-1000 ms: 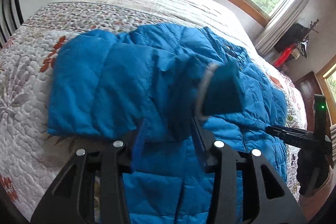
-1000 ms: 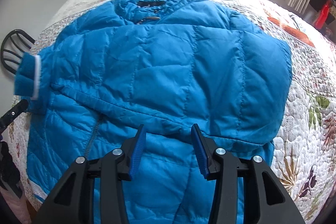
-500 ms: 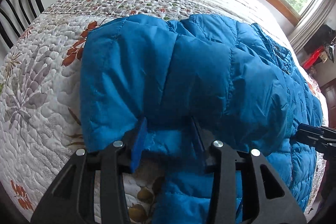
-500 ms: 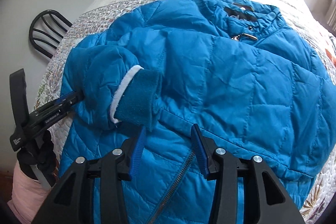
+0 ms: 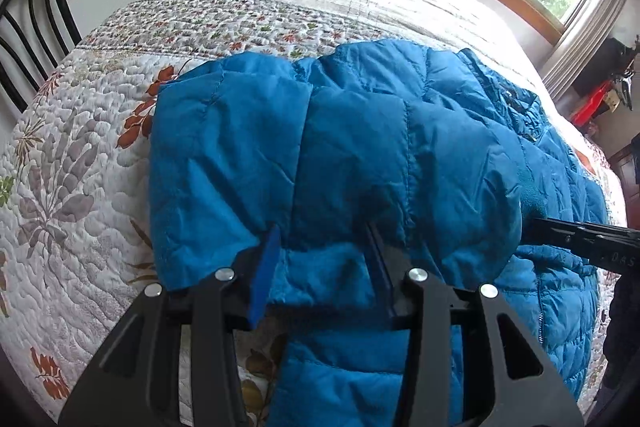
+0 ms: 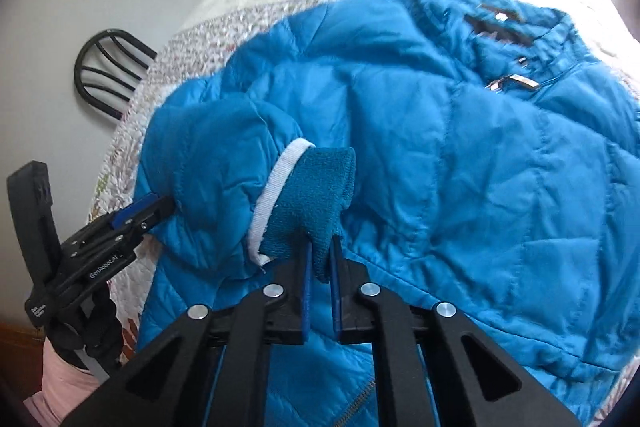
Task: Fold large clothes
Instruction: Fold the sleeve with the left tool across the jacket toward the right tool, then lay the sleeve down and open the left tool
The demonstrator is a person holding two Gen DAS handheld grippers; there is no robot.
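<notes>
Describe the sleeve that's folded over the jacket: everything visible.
The sleeve belongs to the blue quilted puffer jacket, shiny nylon-looking shell with stitched panels. It lies bunched and folded across the jacket's front on the floral quilt. It ends in a white trim band and a teal ribbed knit cuff. The right gripper is shut on the cuff's lower edge; the left gripper grips the puffy sleeve further up.
</notes>
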